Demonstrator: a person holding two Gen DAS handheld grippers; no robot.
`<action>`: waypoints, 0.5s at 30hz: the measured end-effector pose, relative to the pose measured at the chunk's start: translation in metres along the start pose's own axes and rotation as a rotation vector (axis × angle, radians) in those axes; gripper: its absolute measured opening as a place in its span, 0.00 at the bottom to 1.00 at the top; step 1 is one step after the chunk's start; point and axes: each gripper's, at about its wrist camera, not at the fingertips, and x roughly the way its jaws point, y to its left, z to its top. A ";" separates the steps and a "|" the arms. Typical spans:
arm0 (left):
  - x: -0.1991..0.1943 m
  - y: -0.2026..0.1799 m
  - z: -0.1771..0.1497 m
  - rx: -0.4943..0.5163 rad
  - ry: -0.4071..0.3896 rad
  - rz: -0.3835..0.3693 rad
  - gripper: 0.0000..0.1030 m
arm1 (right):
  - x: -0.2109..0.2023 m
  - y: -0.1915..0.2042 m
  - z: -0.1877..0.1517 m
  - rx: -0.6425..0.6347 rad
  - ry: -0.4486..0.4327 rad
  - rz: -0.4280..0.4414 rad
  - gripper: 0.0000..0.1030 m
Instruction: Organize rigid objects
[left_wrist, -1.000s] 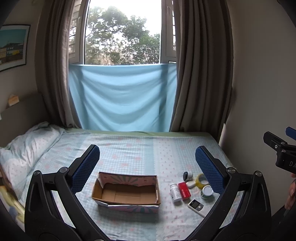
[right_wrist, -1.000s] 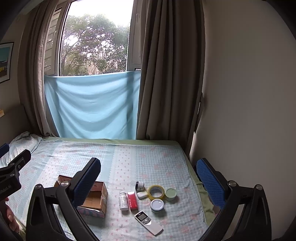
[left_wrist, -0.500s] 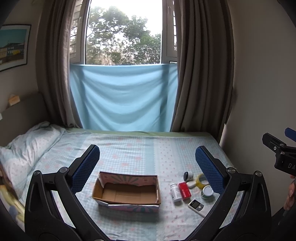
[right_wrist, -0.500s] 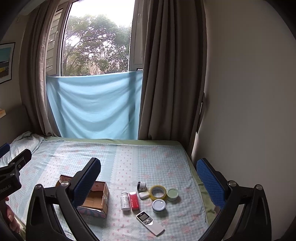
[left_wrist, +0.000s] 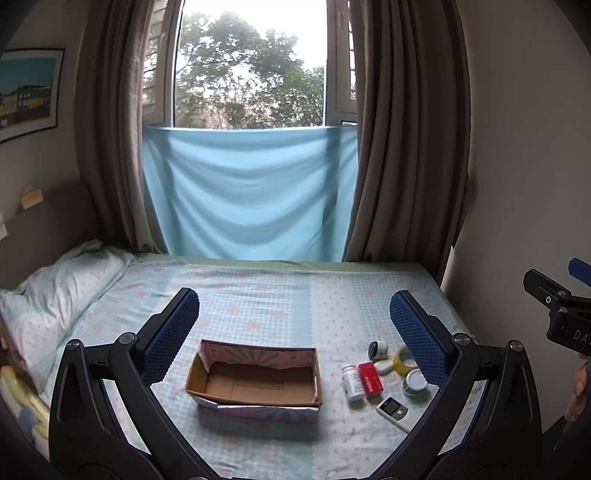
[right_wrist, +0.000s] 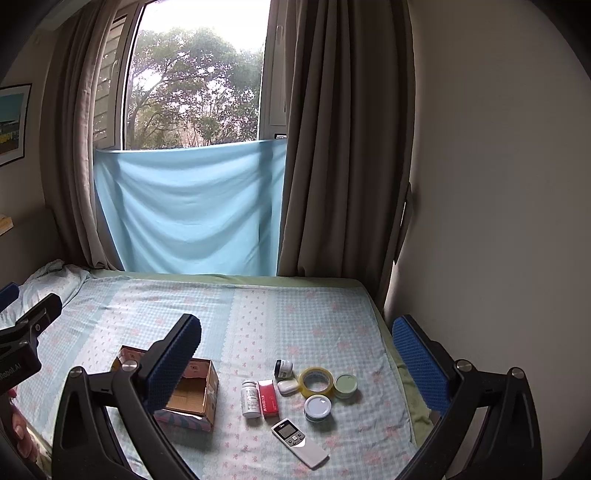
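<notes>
Left gripper (left_wrist: 293, 325) held above the bed (left_wrist: 258, 295), fingers spread wide, nothing between them; right gripper (right_wrist: 295, 350) likewise spread wide and empty, also above the bed. Nearest on the sheet, right view: white remote control (right_wrist: 298, 442), lying flat. Just beyond it, a white-lidded jar (right_wrist: 317, 407); to its left a red box (right_wrist: 268, 398) lying flat, touching a white pill bottle (right_wrist: 250, 398) on its side. Next row back: small white oval case (right_wrist: 287, 387), yellow tape roll (right_wrist: 316, 381), pale green lidded tin (right_wrist: 345, 385), set close together. Farthest in the cluster, a small dark jar (right_wrist: 283, 369), upright. Open cardboard box (left_wrist: 255, 380) sits left of the cluster, apart from it, interior bare. Farther back: pillow (left_wrist: 62, 284) at the left, then blue cloth (left_wrist: 247, 192) hung across the lower window between brown curtains (left_wrist: 406, 129).
</notes>
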 end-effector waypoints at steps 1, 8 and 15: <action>0.000 0.000 0.000 -0.001 -0.001 0.000 1.00 | 0.000 0.000 0.000 -0.001 -0.001 -0.001 1.00; 0.000 0.001 0.000 -0.007 -0.003 -0.006 1.00 | 0.000 0.001 0.000 -0.004 -0.009 0.006 1.00; 0.002 0.000 0.001 -0.010 -0.005 -0.008 1.00 | 0.000 0.001 0.000 -0.010 -0.011 0.019 1.00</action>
